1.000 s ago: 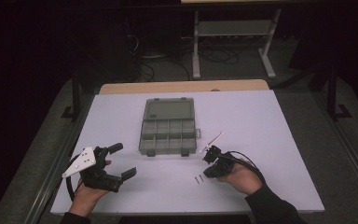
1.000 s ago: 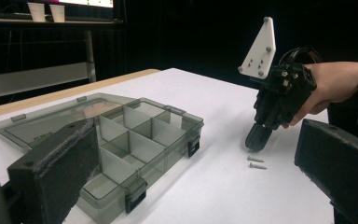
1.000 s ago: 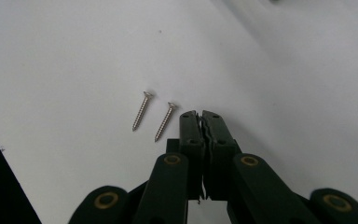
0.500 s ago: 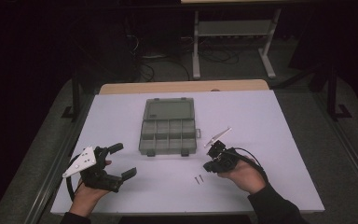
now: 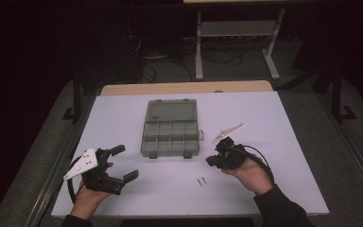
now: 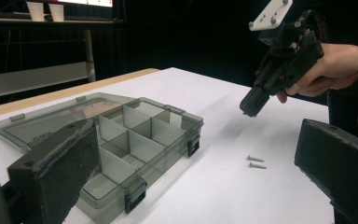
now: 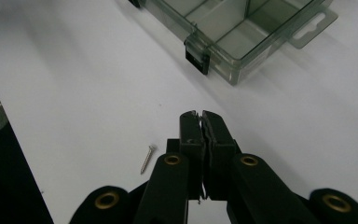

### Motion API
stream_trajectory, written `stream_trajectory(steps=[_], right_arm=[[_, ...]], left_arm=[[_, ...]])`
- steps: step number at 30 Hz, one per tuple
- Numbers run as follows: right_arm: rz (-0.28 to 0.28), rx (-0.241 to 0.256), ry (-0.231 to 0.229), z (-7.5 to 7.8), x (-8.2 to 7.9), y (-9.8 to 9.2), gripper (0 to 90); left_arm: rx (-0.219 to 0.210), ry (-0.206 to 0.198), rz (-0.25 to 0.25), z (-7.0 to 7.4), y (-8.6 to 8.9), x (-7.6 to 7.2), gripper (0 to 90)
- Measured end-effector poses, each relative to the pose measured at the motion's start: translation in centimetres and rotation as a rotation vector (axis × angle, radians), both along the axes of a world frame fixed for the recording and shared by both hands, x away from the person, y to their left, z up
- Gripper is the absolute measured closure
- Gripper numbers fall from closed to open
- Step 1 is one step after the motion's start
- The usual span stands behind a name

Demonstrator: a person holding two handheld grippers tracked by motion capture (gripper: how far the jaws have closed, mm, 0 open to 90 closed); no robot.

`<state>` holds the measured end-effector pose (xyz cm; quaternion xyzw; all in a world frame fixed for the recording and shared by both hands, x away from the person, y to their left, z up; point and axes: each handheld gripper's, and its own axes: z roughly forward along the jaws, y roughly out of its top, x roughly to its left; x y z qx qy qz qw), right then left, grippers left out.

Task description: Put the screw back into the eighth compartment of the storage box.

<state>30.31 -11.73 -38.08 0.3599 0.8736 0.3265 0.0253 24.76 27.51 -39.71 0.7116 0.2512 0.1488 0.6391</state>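
Lying loose on the white table [image 5: 283,123], two small metal screws [image 5: 201,180] sit near the open, empty (seemingly) grey plastic compartment box [image 5: 170,128]. Right gripper [image 5: 212,160] hovers above them, jaws pressed together; left gripper [image 5: 124,163] rests agape. Sorting seems unstarted.

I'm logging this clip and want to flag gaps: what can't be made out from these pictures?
- Whether the right gripper pinches anything: in its own view the jaws meet; something thin may sit between them, too small to tell.
- Second screw: cut from the right gripper view, hidden behind the jaws.
- Organizer box near compartments: the left gripper's jaw blocks them in the left gripper view.
- Screw heads: too small in the high view.
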Motion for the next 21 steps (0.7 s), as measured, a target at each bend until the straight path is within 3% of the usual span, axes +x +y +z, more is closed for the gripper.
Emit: stream_trajectory(steps=[21], right_arm=[[-0.014, 0.092, -0.084, 2.2, 1.7, 0.5, 87.3]], left_arm=[[0.007, -0.004, -0.004, 0.0, 0.0, 0.1, 0.0]])
